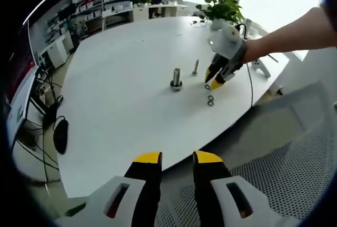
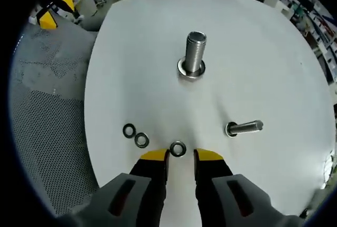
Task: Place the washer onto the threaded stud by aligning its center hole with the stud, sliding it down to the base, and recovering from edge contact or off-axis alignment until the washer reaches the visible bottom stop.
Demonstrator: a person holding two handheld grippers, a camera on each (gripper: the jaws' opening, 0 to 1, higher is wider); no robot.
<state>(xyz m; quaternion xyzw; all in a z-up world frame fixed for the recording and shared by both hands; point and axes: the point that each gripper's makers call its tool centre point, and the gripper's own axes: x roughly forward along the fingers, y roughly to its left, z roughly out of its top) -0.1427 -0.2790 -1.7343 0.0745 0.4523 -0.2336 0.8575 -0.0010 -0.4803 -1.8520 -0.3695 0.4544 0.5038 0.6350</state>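
Right gripper view is showing the white table (image 2: 263, 53) spreading wide under everything, with the large threaded stud (image 2: 195, 53) standing upright near the middle on its broad base. Off to one side a smaller bolt (image 2: 245, 128) is standing apart from it. Nearer the camera, the right gripper (image 2: 180, 156) is hovering low over the tabletop with its yellow-tipped jaws parted and nothing between them. One washer (image 2: 177, 148) is lying flat just ahead of the gap, apparently untouched. Two more washers (image 2: 135, 136) are lying side by side a little further off.

Left gripper view is looking across the same table from the edge, with the left gripper (image 1: 176, 158) hanging back over a mesh chair seat (image 1: 295, 169), jaws apart and empty. The other gripper is reaching in from the right on a bare arm (image 1: 295, 32), its tips pointing down by the loose washers.

The risks are looking plain enough. A thin washer lying flat on a smooth top is offering very little edge to pinch, so the jaws are likely to be skating it away or flipping it. Closing off-centre could be tilting the washer in the grip, and a tilted washer would be catching on the stud's top threads and jamming rather than sliding down. A careless sweep could also be knocking the neighbouring washers or the small bolt.
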